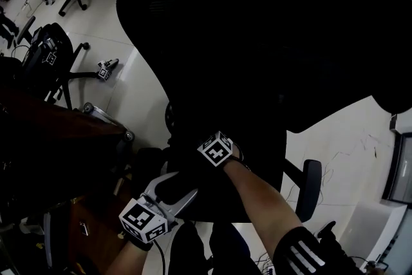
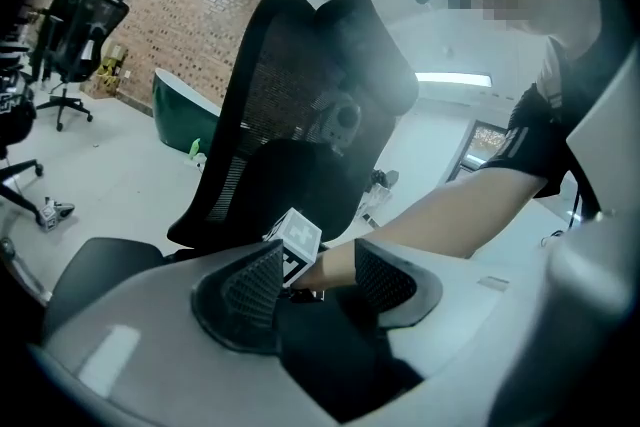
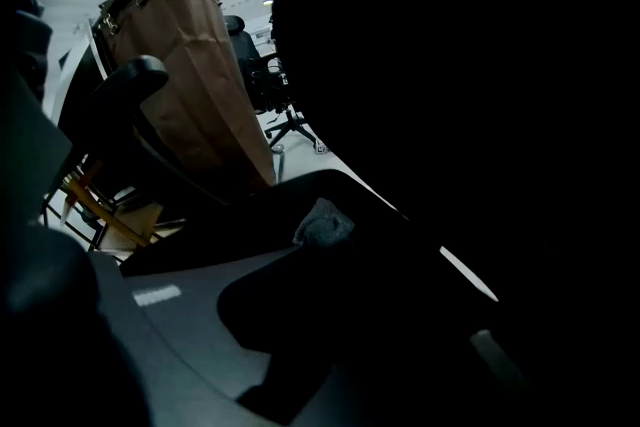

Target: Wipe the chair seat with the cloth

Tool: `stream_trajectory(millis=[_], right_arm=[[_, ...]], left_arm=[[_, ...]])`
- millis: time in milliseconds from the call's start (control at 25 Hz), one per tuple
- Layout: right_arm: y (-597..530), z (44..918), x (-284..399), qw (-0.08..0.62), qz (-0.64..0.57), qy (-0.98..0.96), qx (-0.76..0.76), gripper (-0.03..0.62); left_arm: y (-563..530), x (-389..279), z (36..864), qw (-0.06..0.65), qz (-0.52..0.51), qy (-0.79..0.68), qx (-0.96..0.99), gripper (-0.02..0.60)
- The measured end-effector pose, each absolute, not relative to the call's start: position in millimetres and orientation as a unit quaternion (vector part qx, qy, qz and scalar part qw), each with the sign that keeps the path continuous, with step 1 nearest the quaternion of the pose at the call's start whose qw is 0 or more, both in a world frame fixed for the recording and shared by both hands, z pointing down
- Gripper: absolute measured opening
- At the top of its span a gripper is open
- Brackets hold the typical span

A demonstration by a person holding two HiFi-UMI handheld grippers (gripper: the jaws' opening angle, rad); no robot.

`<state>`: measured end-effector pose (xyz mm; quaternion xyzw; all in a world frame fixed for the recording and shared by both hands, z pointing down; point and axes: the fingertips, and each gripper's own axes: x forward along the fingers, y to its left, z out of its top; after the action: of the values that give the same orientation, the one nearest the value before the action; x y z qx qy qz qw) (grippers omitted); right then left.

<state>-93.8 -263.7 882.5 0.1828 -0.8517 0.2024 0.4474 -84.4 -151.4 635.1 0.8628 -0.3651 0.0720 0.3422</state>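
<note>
Grey cloth (image 3: 322, 223) (crumpled); black seat (image 3: 235, 220)

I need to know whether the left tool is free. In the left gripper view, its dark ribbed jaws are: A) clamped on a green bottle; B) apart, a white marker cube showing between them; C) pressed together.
B: the left gripper has its jaws standing apart, and a white cube with black square markers shows in the gap beyond them.
</note>
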Motion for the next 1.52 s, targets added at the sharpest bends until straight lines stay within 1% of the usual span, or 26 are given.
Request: stream_trajectory(millis=[120, 280, 440, 520, 640, 720, 800, 960, 1080, 1200, 1280, 1360, 1520], right_arm=[[-264, 893, -36, 0.474, 0.207, -0.831, 0.205, 0.044], [-261, 903, 70, 0.523, 0.225, -0.778, 0.266, 0.044], [-255, 898, 167, 0.535, 0.259, -0.73, 0.336, 0.044], [-259, 892, 195, 0.531, 0.264, -0.718, 0.364, 0.044], [-263, 886, 208, 0.524, 0.273, -0.705, 0.392, 0.044], [-266, 880, 197, 0.504, 0.278, -0.713, 0.401, 0.044], [-271, 869, 161, 0.465, 0.28, -0.743, 0.392, 0.044], [-262, 843, 38, 0.391, 0.282, -0.818, 0.314, 0.044], [-240, 839, -45, 0.377, 0.277, -0.843, 0.264, 0.046], [-215, 844, -102, 0.388, 0.271, -0.853, 0.22, 0.045], [-202, 855, -119, 0.403, 0.261, -0.855, 0.199, 0.046], [-192, 868, -120, 0.422, 0.254, -0.849, 0.189, 0.045], [-185, 887, -86, 0.455, 0.239, -0.836, 0.193, 0.044]], left_arm=[[-157, -74, 630, 0.339, 0.077, -0.354, 0.868, 0.245], [-161, -64, 623, 0.333, 0.08, -0.341, 0.875, 0.245], [-158, -52, 618, 0.327, 0.083, -0.328, 0.883, 0.245], [-157, -47, 618, 0.323, 0.083, -0.322, 0.886, 0.245], [-153, -47, 619, 0.323, 0.085, -0.319, 0.887, 0.245], [-152, -50, 614, 0.322, 0.084, -0.319, 0.887, 0.245], [-149, -54, 610, 0.32, 0.083, -0.322, 0.887, 0.245], [-139, -69, 612, 0.322, 0.085, -0.334, 0.882, 0.245], [-131, -80, 611, 0.326, 0.087, -0.344, 0.876, 0.245], [-124, -88, 613, 0.328, 0.085, -0.351, 0.873, 0.245], [-120, -90, 614, 0.33, 0.085, -0.352, 0.872, 0.245], [-116, -92, 615, 0.332, 0.087, -0.352, 0.871, 0.245], [-110, -95, 621, 0.337, 0.084, -0.353, 0.869, 0.245]])
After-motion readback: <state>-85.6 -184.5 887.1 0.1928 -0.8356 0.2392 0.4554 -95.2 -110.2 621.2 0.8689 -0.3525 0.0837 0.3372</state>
